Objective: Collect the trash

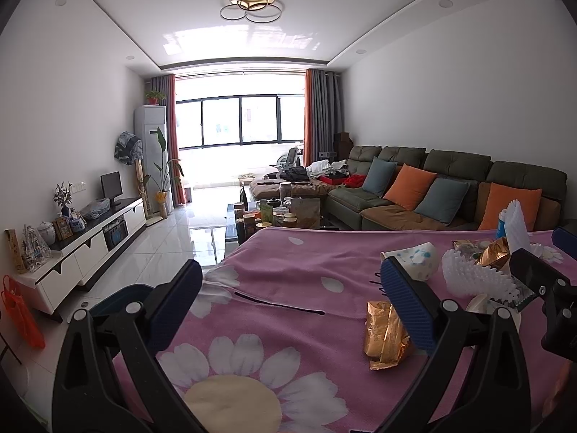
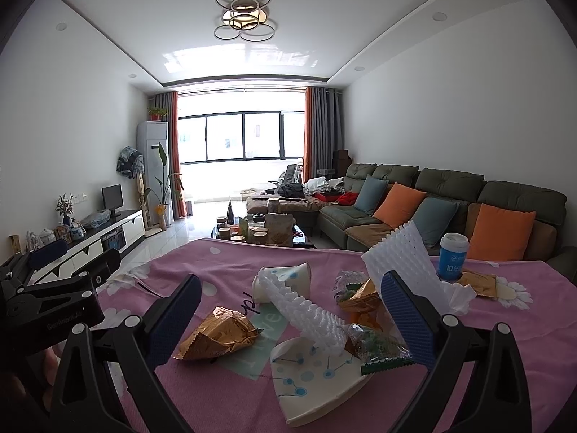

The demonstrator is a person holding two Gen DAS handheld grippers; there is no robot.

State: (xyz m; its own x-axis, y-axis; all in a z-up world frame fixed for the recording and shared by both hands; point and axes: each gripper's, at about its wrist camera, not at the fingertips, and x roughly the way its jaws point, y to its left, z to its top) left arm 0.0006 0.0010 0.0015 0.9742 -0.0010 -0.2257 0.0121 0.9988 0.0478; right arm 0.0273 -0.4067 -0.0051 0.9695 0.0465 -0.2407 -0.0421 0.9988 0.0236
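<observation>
Trash lies on a pink flowered cloth (image 2: 223,263) over a table. A gold foil wrapper (image 2: 216,335), a crushed paper cup (image 2: 288,281), a flattened paper cup (image 2: 313,379), white foam netting (image 2: 310,310), a white foam sheet (image 2: 400,252), a green snack wrapper (image 2: 378,346) and a blue cup (image 2: 452,256) show in the right wrist view. My right gripper (image 2: 292,310) is open above the pile. My left gripper (image 1: 288,296) is open over bare cloth; the gold foil wrapper (image 1: 386,332) lies by its right finger.
A sofa (image 2: 432,198) with orange and blue cushions runs along the right. A coffee table (image 2: 259,231) crowded with jars stands beyond the table. A white TV cabinet (image 1: 90,241) lines the left wall. An orange bag (image 1: 21,314) hangs at the left.
</observation>
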